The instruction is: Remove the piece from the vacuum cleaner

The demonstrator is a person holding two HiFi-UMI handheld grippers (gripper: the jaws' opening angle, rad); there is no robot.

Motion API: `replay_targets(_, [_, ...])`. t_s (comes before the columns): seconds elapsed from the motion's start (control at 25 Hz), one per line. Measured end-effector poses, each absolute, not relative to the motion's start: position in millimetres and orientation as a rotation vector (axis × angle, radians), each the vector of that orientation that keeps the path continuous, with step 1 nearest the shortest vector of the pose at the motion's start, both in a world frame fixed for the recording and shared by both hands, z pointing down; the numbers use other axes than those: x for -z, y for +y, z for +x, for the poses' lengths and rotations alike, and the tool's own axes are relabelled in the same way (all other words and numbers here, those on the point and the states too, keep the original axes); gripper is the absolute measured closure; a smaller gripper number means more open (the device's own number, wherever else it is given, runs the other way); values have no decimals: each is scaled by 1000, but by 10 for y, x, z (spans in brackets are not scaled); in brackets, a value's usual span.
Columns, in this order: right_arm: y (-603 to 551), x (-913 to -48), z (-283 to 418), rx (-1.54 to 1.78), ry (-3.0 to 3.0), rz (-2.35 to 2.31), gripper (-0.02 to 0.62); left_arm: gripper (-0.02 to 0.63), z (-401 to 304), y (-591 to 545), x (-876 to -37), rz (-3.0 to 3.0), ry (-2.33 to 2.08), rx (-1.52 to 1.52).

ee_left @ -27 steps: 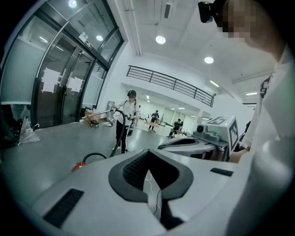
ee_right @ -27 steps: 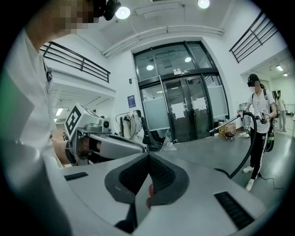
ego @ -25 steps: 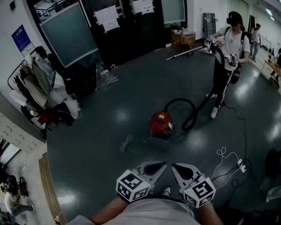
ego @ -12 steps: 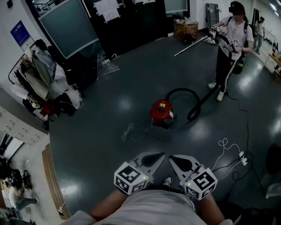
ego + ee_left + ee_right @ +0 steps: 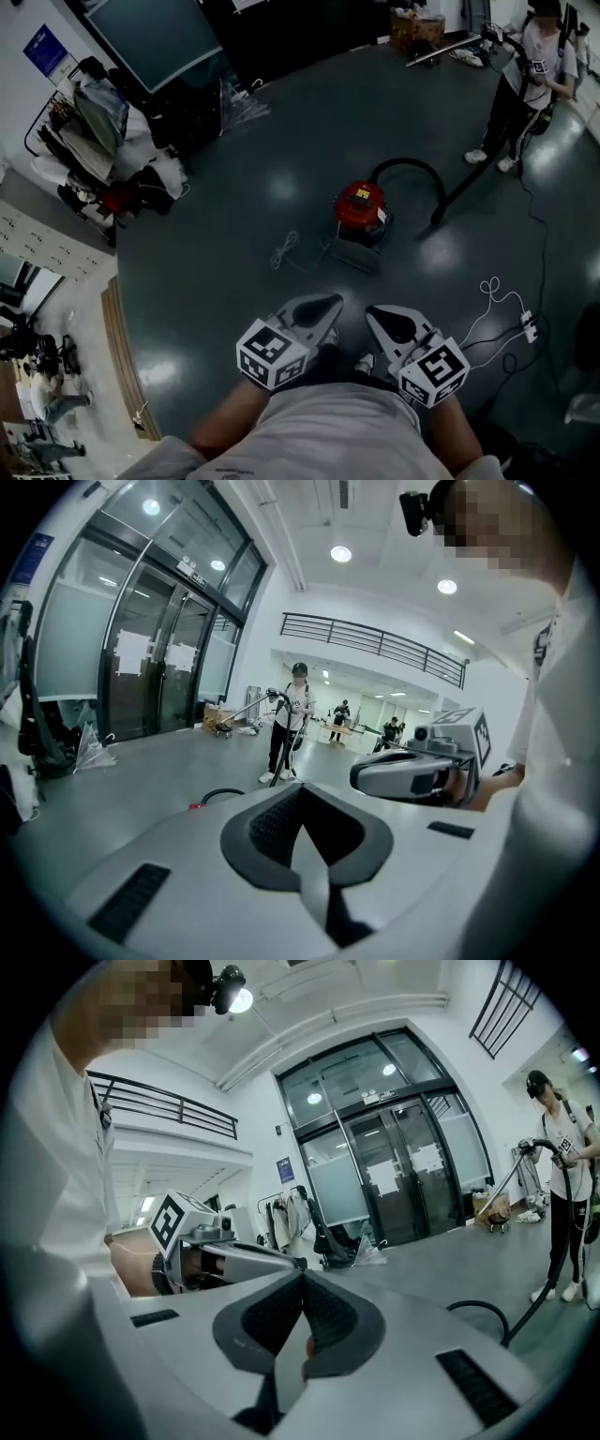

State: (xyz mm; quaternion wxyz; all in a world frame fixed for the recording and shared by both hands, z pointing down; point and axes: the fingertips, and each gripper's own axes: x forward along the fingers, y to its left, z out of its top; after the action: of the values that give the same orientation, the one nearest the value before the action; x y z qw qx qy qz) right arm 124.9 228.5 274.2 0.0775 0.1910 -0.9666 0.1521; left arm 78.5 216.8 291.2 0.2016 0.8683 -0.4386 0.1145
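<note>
A red vacuum cleaner (image 5: 361, 208) stands on the dark floor some way ahead of me. A grey floor piece (image 5: 352, 254) lies against its near side. Its black hose (image 5: 418, 170) loops right to a second person (image 5: 537, 62), who holds the long wand (image 5: 443, 49). My left gripper (image 5: 327, 303) and right gripper (image 5: 376, 315) are held side by side at my waist, far from the vacuum. Both are shut with nothing between the jaws. In the left gripper view the shut jaws (image 5: 302, 790) point toward that person (image 5: 292, 720). The right gripper view (image 5: 302, 1279) shows the hose (image 5: 484, 1311).
A coiled cord (image 5: 284, 250) lies left of the vacuum. A white power strip (image 5: 528, 327) with its cable sits on the floor at the right. A clothes rack (image 5: 97, 120) and bags stand at the left, a cardboard box (image 5: 418, 25) at the back, and glass doors (image 5: 394, 1180) behind.
The head view has swung: the vacuum and the second person now sit higher and further right in the picture. Both grippers stay shut at my waist.
</note>
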Motion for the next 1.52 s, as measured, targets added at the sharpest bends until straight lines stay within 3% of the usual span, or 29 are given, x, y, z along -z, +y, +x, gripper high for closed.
replay_targets(0.52, [1158,-3408,542,-440,-2727,709,578,601,40,1018,-3490,2504,-1084,-412])
replay_targets(0.84, [339,-4244,189,-434,-2523,818,578,601,-340,309,-3858,2621,-864,-494])
replay_targets(1.12, [-325,-5741,372,-286,-2277,680,536,601,-288,-155,-4130,2616,-842,-405])
replay_targets(1.52, [-926,-8456,477,-143,-2040,407,481,601,-91,-617,-5034,2529,-825,-544])
